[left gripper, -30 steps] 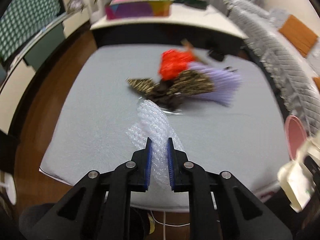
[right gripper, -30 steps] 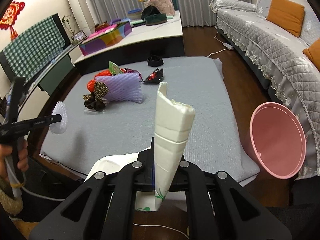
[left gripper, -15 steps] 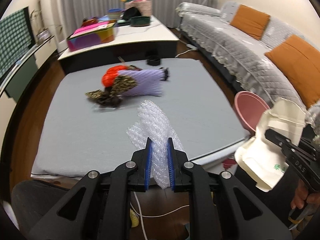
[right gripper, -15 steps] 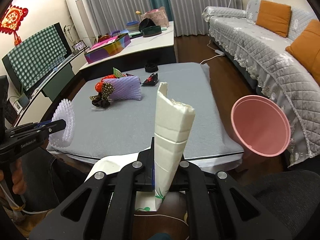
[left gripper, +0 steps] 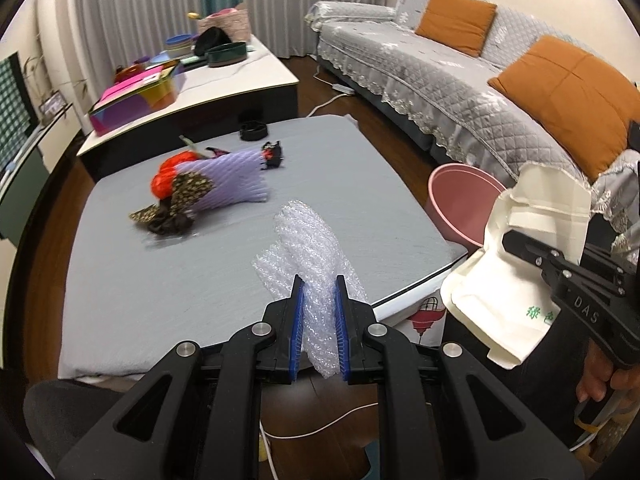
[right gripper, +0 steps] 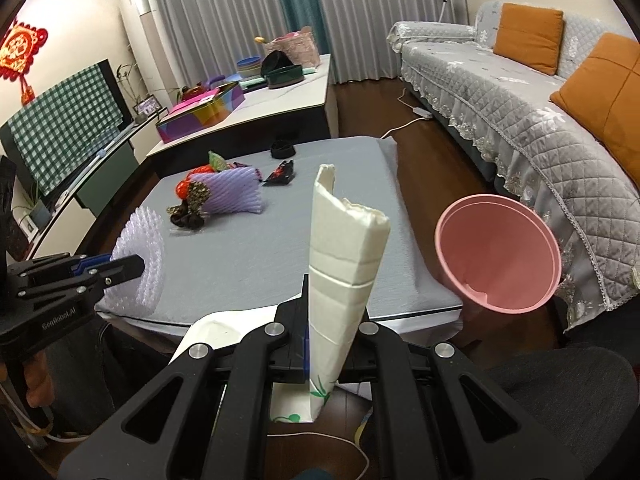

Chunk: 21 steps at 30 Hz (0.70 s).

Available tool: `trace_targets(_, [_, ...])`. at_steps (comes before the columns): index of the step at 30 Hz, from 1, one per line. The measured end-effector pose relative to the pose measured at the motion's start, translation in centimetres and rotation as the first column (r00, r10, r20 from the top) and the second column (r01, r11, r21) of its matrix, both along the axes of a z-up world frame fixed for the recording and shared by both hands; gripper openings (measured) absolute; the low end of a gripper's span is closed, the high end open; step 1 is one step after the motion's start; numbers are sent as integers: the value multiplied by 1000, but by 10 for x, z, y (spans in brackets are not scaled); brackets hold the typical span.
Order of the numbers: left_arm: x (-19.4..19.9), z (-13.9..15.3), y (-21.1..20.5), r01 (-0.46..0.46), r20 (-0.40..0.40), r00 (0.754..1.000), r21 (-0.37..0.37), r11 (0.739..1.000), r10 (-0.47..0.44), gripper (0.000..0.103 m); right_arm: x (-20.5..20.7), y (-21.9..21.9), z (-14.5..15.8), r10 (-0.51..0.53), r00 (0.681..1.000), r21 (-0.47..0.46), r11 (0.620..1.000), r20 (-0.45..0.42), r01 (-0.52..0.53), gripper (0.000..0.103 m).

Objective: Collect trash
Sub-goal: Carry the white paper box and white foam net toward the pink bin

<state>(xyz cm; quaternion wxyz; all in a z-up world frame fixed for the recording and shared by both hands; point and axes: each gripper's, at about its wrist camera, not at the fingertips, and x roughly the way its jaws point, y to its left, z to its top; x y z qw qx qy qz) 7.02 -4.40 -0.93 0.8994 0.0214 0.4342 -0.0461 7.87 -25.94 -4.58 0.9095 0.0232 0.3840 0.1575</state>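
My left gripper (left gripper: 318,280) is shut on a crumpled piece of clear bubble wrap (left gripper: 312,248), held above the near edge of the grey table (left gripper: 120,280). In the right wrist view the same gripper (right gripper: 134,266) and bubble wrap (right gripper: 140,256) hang at the left. My right gripper (right gripper: 326,304) is shut on the folded rim of a cream cloth bag (right gripper: 344,248); the bag (left gripper: 500,292) hangs at the right in the left wrist view. A pile of trash lies on the table: purple foam net (left gripper: 232,180), red wrapper (left gripper: 168,172), dark wrappers (left gripper: 172,216).
A pink bin (right gripper: 496,252) stands on the floor between the table's right corner and the grey sofa (left gripper: 440,92) with orange cushions. Behind the grey table is a white low table (left gripper: 240,80) with a colourful box and bowls. A black ring (left gripper: 253,132) lies at the far edge. Cables run across the floor.
My left gripper swung right with the bubble wrap, away from the trash pile and closer to the bag. The right gripper drew back and rose a little, still holding the bag.
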Motion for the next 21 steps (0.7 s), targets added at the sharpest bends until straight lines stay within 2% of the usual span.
trace_targets(6, [27, 1, -30, 70, -6, 998, 20, 997, -70, 14, 20, -33, 3, -71, 997, 1, 997, 10, 71, 7])
trace_targets(10, [55, 4, -56, 140, -22, 990, -8, 990, -140, 14, 40, -62, 11, -149, 988, -13, 989, 32, 150, 7])
trace_targets(13, [84, 11, -83, 217, -27, 976, -45, 975, -218, 14, 64, -93, 18, -238, 970, -25, 971, 50, 240, 7])
trace_targets(19, [149, 13, -156, 341, -39, 939, -40, 939, -343, 14, 114, -149, 16, -383, 921, -77, 918, 67, 388, 7])
trace_targets(21, [170, 7, -181, 384, -58, 920, -53, 922, -387, 14, 129, -164, 8, -417, 909, -39, 908, 15, 417, 8])
